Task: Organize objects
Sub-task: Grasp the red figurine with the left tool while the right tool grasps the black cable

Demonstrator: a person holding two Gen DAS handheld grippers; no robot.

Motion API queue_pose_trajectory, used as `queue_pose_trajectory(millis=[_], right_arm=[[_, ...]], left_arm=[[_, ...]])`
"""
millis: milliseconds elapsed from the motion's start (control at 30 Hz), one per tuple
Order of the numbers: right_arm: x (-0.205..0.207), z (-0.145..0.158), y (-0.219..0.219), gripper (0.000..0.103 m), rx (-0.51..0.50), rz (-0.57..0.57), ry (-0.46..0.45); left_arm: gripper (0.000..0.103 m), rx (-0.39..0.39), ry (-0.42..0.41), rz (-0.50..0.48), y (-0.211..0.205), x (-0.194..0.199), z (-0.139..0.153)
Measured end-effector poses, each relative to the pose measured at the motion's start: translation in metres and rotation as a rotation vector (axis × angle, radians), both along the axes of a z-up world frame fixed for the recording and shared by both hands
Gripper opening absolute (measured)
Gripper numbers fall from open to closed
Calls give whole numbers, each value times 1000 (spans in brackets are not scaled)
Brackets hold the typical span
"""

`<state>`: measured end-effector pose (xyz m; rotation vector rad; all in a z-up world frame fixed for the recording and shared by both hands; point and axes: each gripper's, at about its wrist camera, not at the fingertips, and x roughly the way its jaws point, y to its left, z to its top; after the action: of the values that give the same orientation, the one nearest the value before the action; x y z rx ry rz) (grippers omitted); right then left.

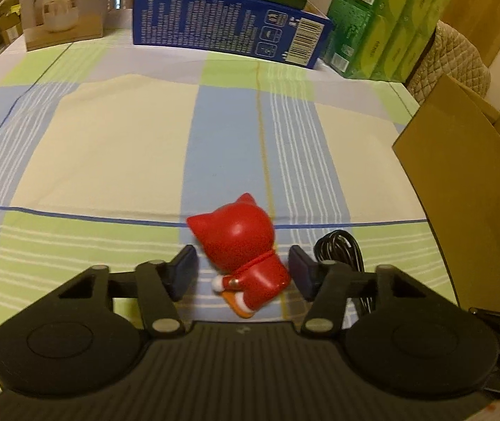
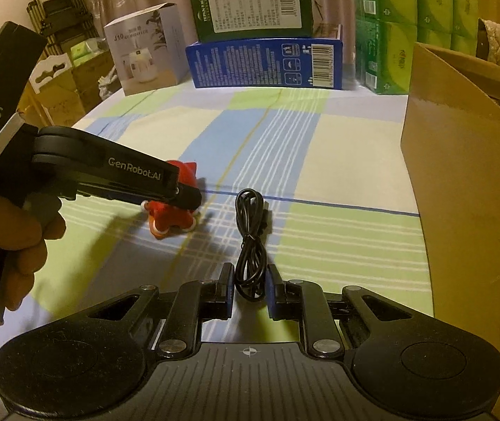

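Our left gripper has its two dark blue padded fingers sitting either side of a glossy red plastic cat-eared figurine. The right pad looks to be against the toy's red body, but there's a sliver of cloth showing by the left pad, so we can't tell whether it's properly pinched. The toy is all rounded shapes: big smooth ball of a head with two pointy ears, a stubby body, white hands and an orange foot. It's tipped, with its long axis running from the feet near the gripper body up to the head, which points away from us and a little to the left.

Our right gripper is nearly closed around the near loop of a thin black cable, a loose, shiny coil lying on the cloth. The pads sit right at the loop's sides, though we can't say for sure they're squeezing it. The coil stretches straight away from the gripper, plug end at the far right side.

Both things rest on a soft checked tablecloth in cream, green and blue. A plain brown cardboard box stands to the right, with printed cartons at the far edge.
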<state>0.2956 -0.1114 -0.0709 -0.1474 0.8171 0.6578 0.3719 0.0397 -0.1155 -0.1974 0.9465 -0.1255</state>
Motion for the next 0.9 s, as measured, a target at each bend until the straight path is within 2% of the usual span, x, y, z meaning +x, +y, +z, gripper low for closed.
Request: queue_pose_trajectory(millis=[100, 233, 467, 600, 633, 733, 900], right_arm=[[-6, 2, -4, 14, -10, -3, 9], [-23, 5, -14, 14, -10, -17, 39], [-65, 13, -29, 14, -8, -20, 85], [-77, 14, -36, 16, -8, -13, 92], [-78, 14, -37, 21, -6, -15, 90], [-79, 17, -38, 42, 0, -27, 69], [-71, 21, -30, 45, -1, -7, 37]], left_arm=[[43, 6, 6, -22, -1, -2, 1], [42, 18, 46, -66, 3, -10, 5], [42, 46, 118, -209, 10, -55, 12], [43, 37, 108, -220, 13, -82, 11], [44, 44, 105, -214, 13, -86, 12], [53, 99, 78, -189, 12, -95, 14], [53, 97, 50, -160, 10, -94, 19]])
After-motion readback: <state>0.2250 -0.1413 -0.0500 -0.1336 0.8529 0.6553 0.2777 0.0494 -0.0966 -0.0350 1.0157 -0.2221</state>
